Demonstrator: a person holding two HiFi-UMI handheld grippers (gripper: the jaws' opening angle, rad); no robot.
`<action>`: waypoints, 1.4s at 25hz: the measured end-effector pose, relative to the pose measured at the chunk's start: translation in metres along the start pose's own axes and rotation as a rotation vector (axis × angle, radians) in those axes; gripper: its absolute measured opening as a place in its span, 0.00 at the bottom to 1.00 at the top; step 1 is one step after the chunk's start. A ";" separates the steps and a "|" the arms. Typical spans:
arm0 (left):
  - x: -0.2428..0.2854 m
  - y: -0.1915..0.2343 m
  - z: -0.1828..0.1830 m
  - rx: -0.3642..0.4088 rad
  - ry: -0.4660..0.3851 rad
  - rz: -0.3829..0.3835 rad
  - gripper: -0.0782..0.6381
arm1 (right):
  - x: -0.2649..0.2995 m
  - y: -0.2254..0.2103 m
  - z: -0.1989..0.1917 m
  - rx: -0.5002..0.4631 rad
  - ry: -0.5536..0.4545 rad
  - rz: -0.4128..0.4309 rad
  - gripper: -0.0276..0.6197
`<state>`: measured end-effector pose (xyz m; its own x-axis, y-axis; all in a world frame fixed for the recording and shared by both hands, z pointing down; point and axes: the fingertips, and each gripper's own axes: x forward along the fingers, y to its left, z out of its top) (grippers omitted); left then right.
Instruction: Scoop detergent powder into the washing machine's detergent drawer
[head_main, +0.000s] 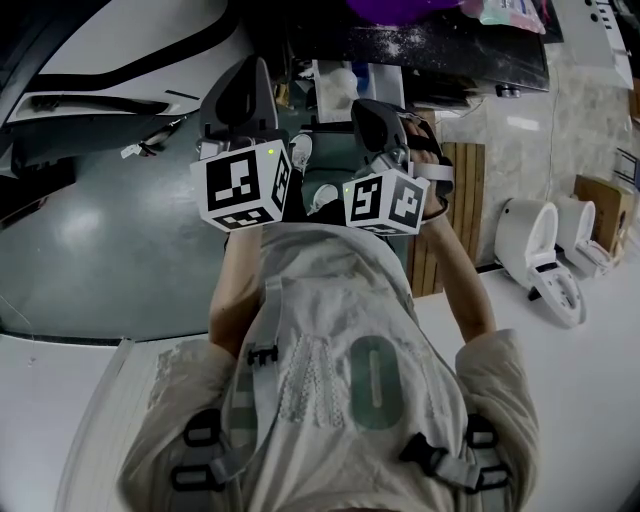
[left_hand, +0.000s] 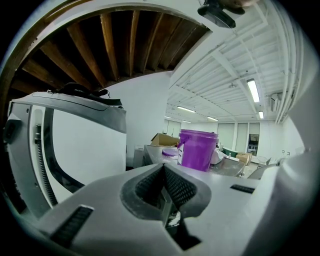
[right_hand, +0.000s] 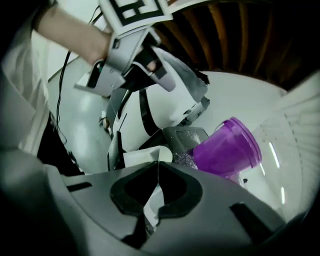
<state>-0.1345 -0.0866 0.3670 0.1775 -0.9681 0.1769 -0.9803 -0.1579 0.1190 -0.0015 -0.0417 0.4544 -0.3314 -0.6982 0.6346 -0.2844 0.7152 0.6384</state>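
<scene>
Both grippers are raised in front of the person's chest. My right gripper (head_main: 378, 118) (right_hand: 157, 166) is shut on the handle of a white scoop (right_hand: 149, 156), whose bowl shows just past the jaws. My left gripper (head_main: 250, 80) (left_hand: 162, 169) is shut, with nothing clearly between the pads; a little white powder lies below them. A purple detergent tub (right_hand: 227, 147) (left_hand: 197, 149) stands on a dark surface (right_hand: 187, 136) sprinkled with powder. The white washing machine (head_main: 120, 60) (right_hand: 160, 102) is beyond, to the left. I cannot make out the detergent drawer.
A wooden slatted panel (head_main: 452, 215) and white ceramic fixtures (head_main: 540, 255) are on the floor at the right. A cardboard box (left_hand: 162, 139) sits behind the tub. The left gripper's marker cube (right_hand: 132, 12) hangs above the machine in the right gripper view.
</scene>
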 end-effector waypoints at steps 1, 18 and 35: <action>0.000 0.000 0.002 0.003 -0.003 -0.001 0.14 | -0.002 -0.003 0.001 0.075 -0.019 0.013 0.06; 0.012 -0.024 0.053 0.085 -0.072 -0.063 0.14 | -0.034 -0.091 0.001 1.384 -0.447 0.217 0.06; 0.030 -0.072 0.062 0.122 -0.090 -0.161 0.14 | -0.058 -0.143 -0.028 2.075 -0.880 0.194 0.06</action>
<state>-0.0638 -0.1161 0.3029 0.3295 -0.9411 0.0761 -0.9441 -0.3290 0.0189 0.0834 -0.1041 0.3384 -0.4835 -0.8740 -0.0481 -0.2597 0.1957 -0.9457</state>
